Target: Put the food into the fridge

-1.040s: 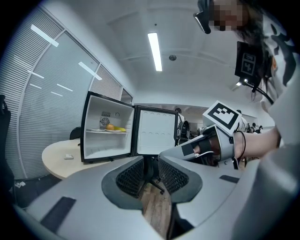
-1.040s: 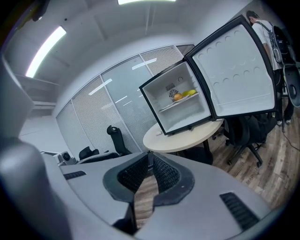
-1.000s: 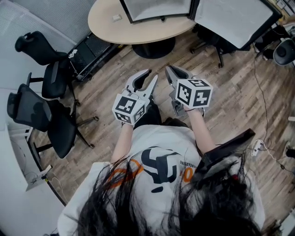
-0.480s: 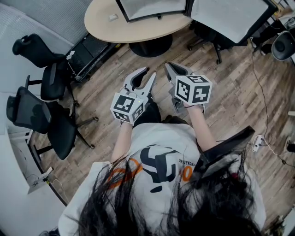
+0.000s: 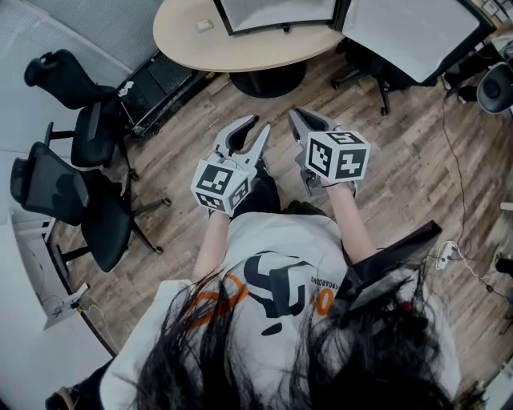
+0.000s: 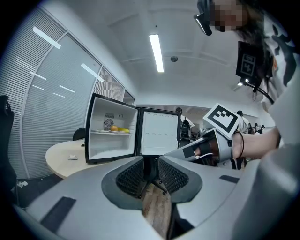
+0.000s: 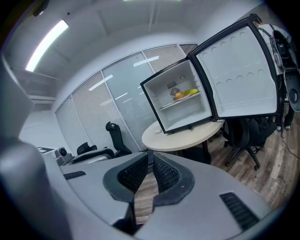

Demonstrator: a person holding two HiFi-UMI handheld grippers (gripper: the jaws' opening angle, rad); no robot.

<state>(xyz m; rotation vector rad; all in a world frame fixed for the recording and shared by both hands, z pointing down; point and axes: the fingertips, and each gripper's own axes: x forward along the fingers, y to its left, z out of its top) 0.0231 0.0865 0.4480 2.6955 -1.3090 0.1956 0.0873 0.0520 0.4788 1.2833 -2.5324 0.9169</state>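
Mostly cropped fridge (image 5: 276, 14), food (image 7: 185, 93) indistinct

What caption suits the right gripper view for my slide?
Shut, empty right gripper faces the open mini fridge on a round table, fruit inside.

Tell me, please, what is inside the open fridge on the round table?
The fridge has a shelf that carries an orange fruit and a yellow fruit. Below the shelf it looks bare. From this low angle the shelf's edge covers whatever lies behind the fruit.
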